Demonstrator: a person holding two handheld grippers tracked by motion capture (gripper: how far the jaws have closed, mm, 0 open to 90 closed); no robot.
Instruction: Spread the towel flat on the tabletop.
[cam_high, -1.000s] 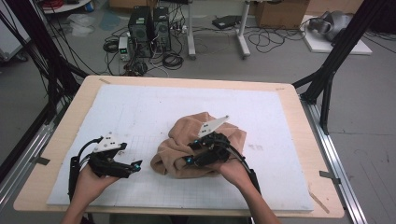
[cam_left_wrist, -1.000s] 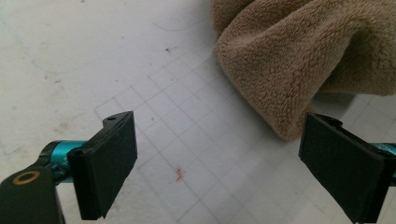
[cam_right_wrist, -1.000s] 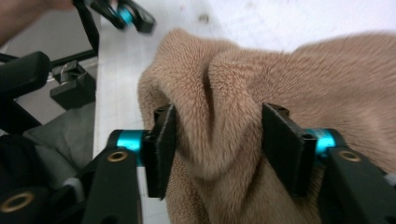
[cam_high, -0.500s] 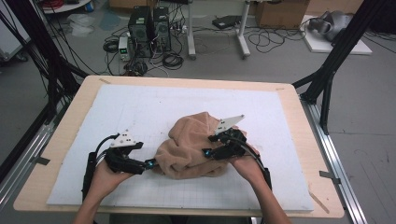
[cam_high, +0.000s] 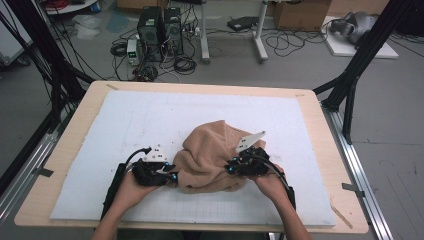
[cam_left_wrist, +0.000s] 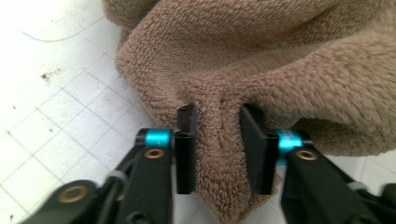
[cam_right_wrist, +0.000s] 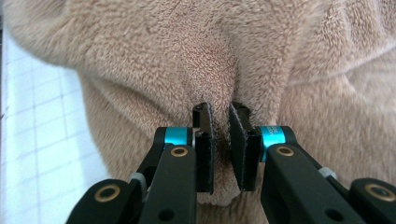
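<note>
A wooden table (cam_high: 75, 145) carries a white gridded mat (cam_high: 125, 120) that covers most of its top. On the mat, toward the near edge and a little right of the middle, lies a crumpled tan towel (cam_high: 210, 155), bunched in thick folds with one point reaching away from the person.

The person's forearms come in from the near edge, one on each side of the towel. The left hand (cam_high: 127, 187) holds the left gripper (cam_high: 172, 176) at the towel's near left edge. In the left gripper view its black fingers (cam_left_wrist: 186, 154) are pinching a raised fold of the pile, which fills the gap between them and hangs down past the tips; the mat shows to the left.

The right hand (cam_high: 270, 182) holds the right gripper (cam_high: 229, 169) on the towel's right side, a grey plate (cam_high: 249, 141) standing above it. In the right gripper view its fingers (cam_right_wrist: 204, 149) stand close together with a thin ridge of towel nipped between them, the cloth rising beyond.
</note>
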